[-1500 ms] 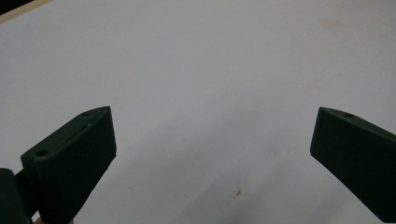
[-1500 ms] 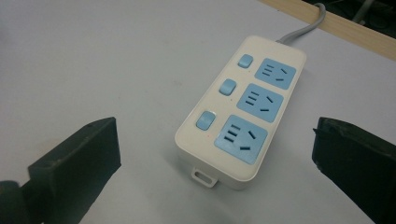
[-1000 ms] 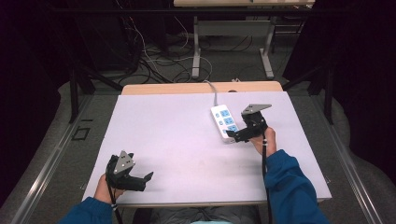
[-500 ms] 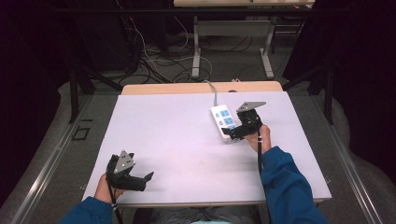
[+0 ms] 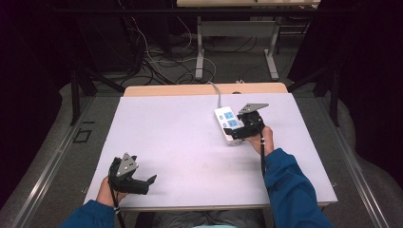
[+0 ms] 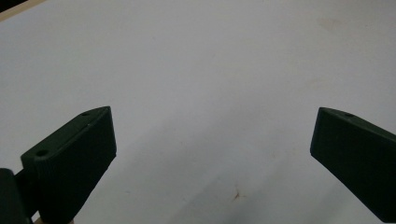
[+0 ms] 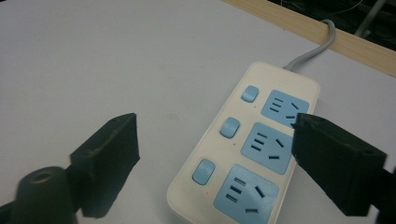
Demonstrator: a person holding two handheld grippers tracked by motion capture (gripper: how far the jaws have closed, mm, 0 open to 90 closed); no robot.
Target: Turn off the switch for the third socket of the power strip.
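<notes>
The right claw [image 5: 243,130] has slid a little closer over the power strip [image 5: 228,124], and its jaws have just been closing a bit. They are still standing wide apart, with the strip lying between them, not pinched. One jaw is hiding part of the strip's near end. The left claw [image 5: 142,183] is resting wide open over the bare white table [image 5: 180,142], with nothing between its jaws.

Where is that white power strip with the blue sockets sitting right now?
In the high view the power strip lies on the right half of the white table, near the far edge, with the right gripper directly over its near end.
</notes>
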